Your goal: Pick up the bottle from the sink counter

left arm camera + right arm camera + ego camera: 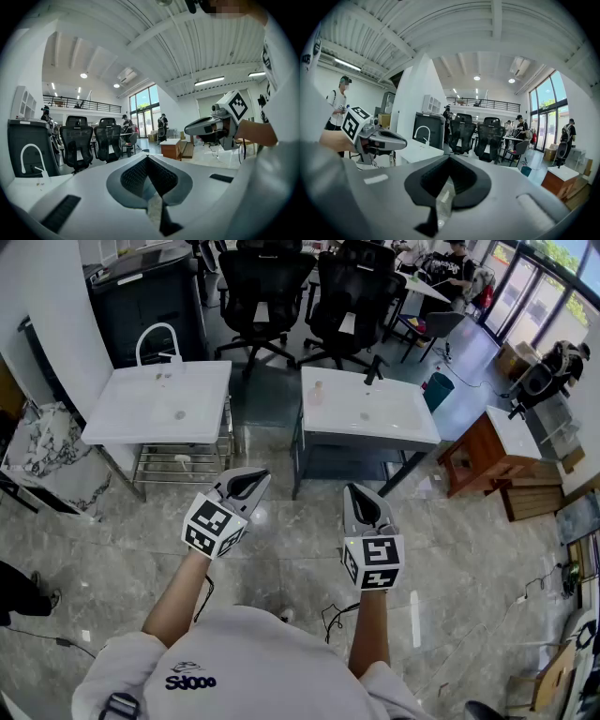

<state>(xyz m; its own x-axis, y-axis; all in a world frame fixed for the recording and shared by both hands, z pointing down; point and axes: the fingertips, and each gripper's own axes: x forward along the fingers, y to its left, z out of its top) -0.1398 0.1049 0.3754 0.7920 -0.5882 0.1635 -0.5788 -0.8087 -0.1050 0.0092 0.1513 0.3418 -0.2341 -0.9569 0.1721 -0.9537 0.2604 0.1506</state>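
A small pale bottle (318,389) stands at the back left corner of the right-hand sink counter (398,427), near its black faucet (375,369). Both grippers hover over the floor well short of the sinks. My left gripper (255,480) is shut and holds nothing; its jaws meet at the tips in the left gripper view (146,158). To its right, my right gripper (354,491) is also shut and empty, its tips closed together in the right gripper view (450,158). Neither gripper view shows the bottle.
A second white sink (131,413) with a white arched faucet (156,337) stands to the left over a wire rack (183,465). Black office chairs (267,287) stand behind the sinks. A wooden cabinet (487,451) is at the right. The floor is grey marble tile (281,549).
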